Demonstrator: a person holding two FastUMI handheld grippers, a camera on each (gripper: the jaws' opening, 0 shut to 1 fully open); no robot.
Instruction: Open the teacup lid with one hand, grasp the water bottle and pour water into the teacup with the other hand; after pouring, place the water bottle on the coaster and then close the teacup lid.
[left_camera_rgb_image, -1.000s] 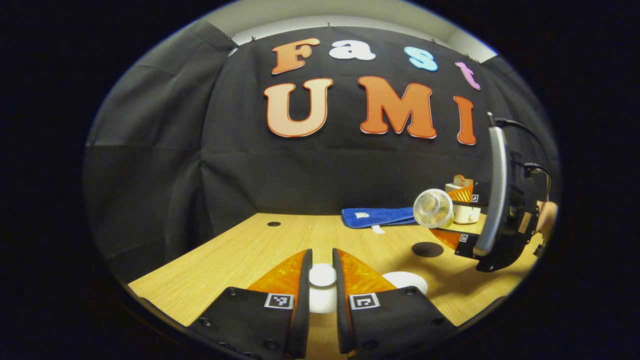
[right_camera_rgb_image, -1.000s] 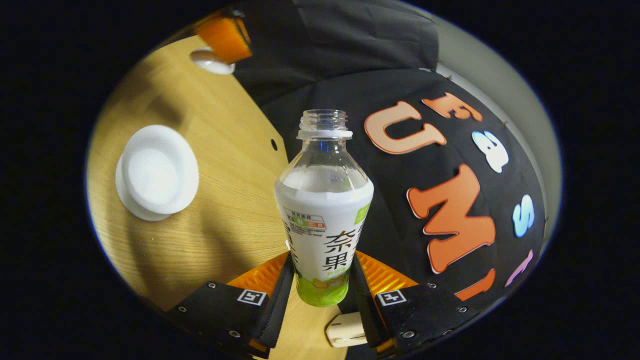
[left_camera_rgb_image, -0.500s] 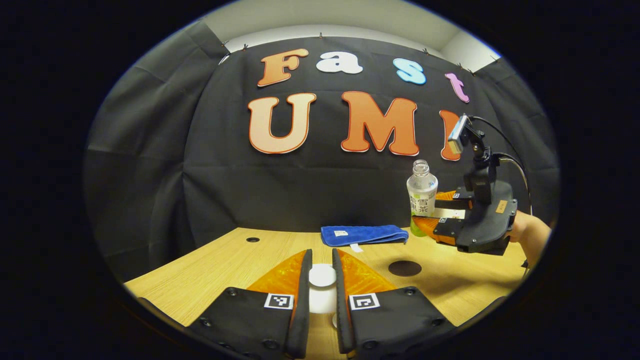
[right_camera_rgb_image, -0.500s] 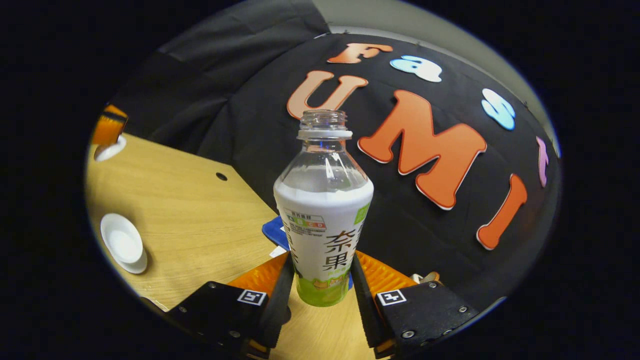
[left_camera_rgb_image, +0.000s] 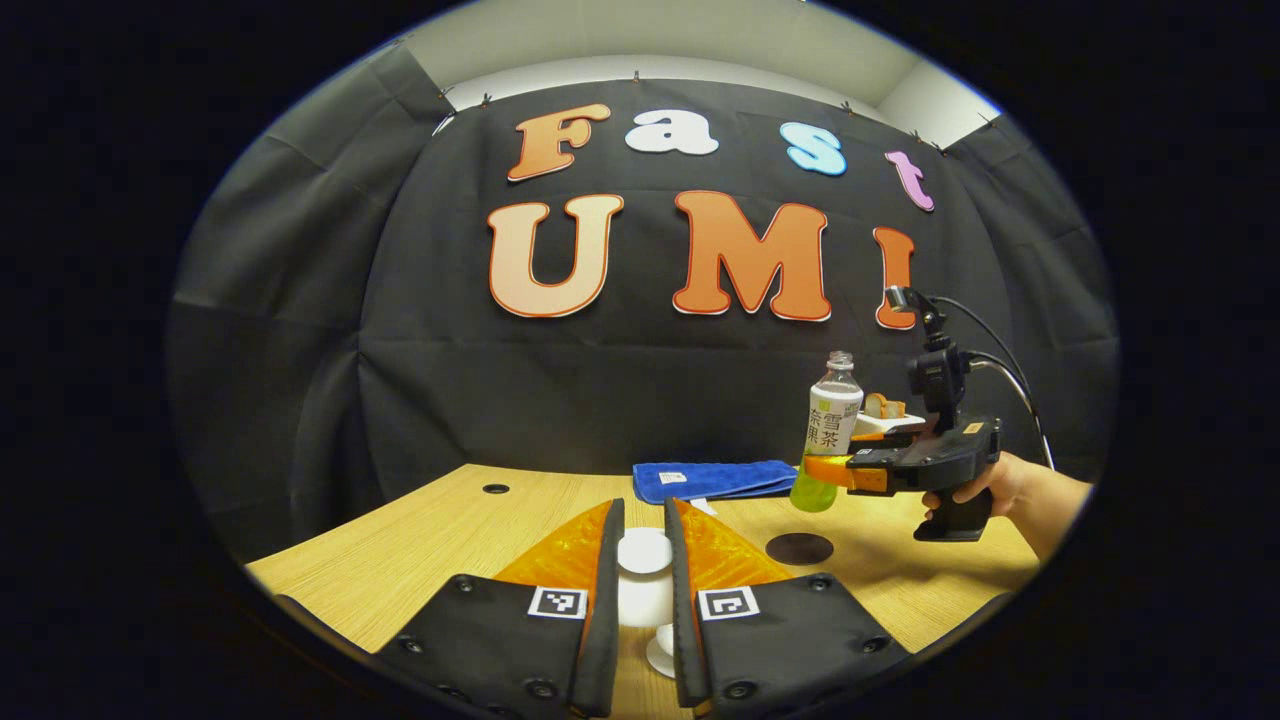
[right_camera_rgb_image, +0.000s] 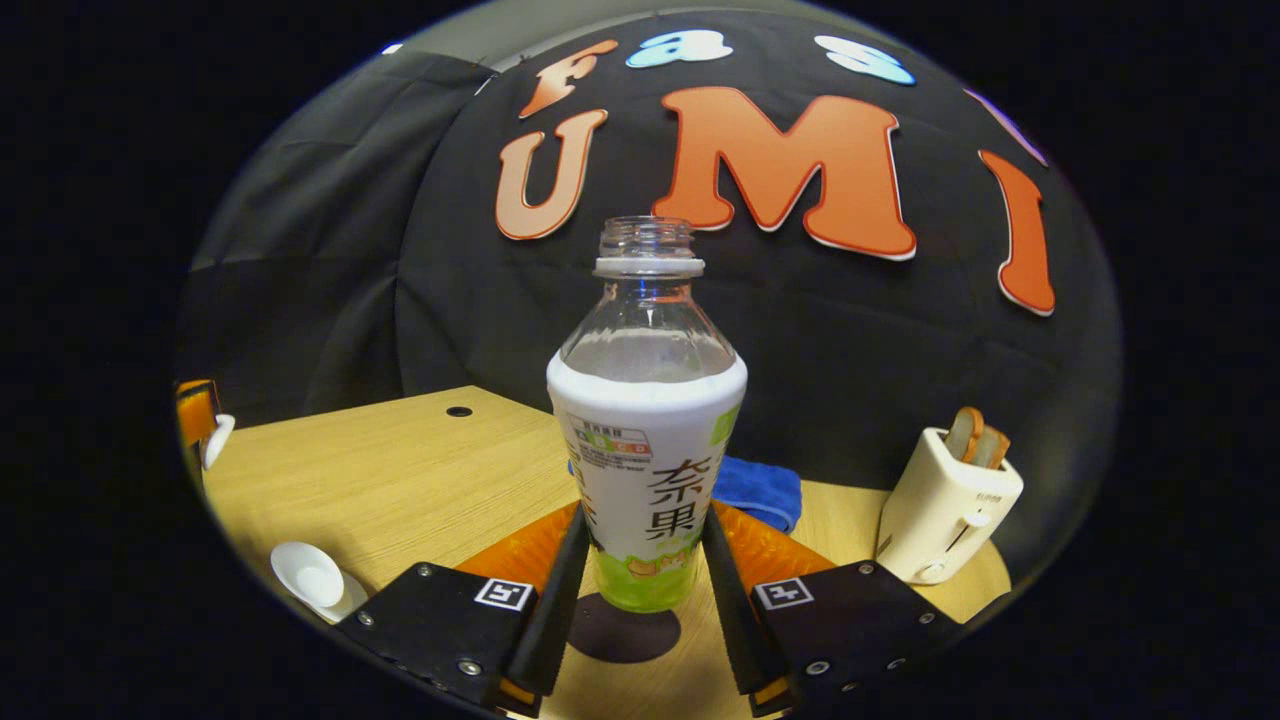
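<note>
- The right gripper (right_camera_rgb_image: 640, 585) pinches the clear plastic water bottle (right_camera_rgb_image: 645, 420) low on its body, one finger pressed to each side; the bottle stands upright and uncapped, raised above the round dark coaster (right_camera_rgb_image: 622, 628) on the light wooden table (right_camera_rgb_image: 420, 470).
- The left gripper (left_camera_rgb_image: 644, 580) is clamped on the knob of the white teacup lid (left_camera_rgb_image: 644, 560), held up off the table.
- In the left gripper view the bottle (left_camera_rgb_image: 830, 430) shows at the right, in the other gripper held by a hand (left_camera_rgb_image: 985, 485), above and just right of the coaster (left_camera_rgb_image: 799, 548).
- The bottle is see-through at the neck and shoulder, wrapped below in a white label with a green band at the base (the writing on it is left unread).
- The white teacup (right_camera_rgb_image: 312, 578) sits open at the lower left of the right gripper view.
- A folded blue cloth (left_camera_rgb_image: 712, 478) lies behind; a cream toaster (right_camera_rgb_image: 945, 505) holding bread slices stands to the right.
</note>
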